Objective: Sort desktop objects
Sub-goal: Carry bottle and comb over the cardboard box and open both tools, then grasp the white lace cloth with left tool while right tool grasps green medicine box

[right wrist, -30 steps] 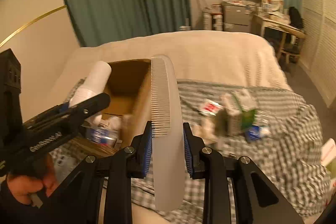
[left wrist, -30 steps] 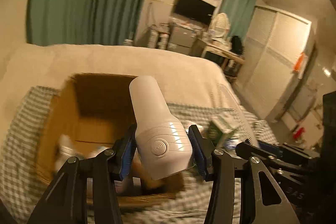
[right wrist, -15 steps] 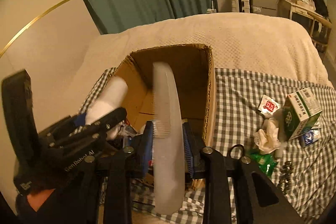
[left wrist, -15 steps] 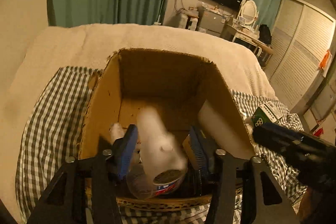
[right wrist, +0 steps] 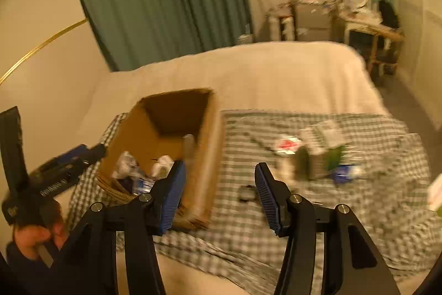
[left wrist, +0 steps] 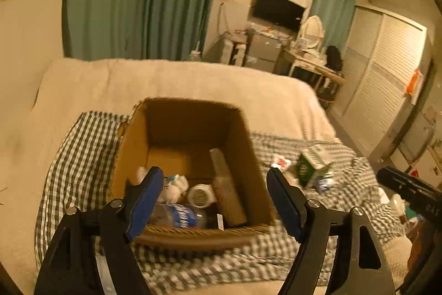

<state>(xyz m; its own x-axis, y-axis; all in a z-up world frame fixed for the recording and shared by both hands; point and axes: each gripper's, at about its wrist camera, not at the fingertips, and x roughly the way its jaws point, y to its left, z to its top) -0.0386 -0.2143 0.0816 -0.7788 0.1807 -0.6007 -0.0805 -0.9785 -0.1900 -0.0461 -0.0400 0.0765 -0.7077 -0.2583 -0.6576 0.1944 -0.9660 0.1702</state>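
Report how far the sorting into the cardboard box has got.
Done: the brown cardboard box already holds a long pale comb, a white bottle and other bits. In hand: nothing; the left hand-held gripper and right hand-held gripper have just been opening and stand empty. Left: the green and white carton, a red and white packet and small clutter on the checked cloth.

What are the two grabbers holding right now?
Nothing. The left gripper and right gripper are both open and empty; their jaws have just been opening.
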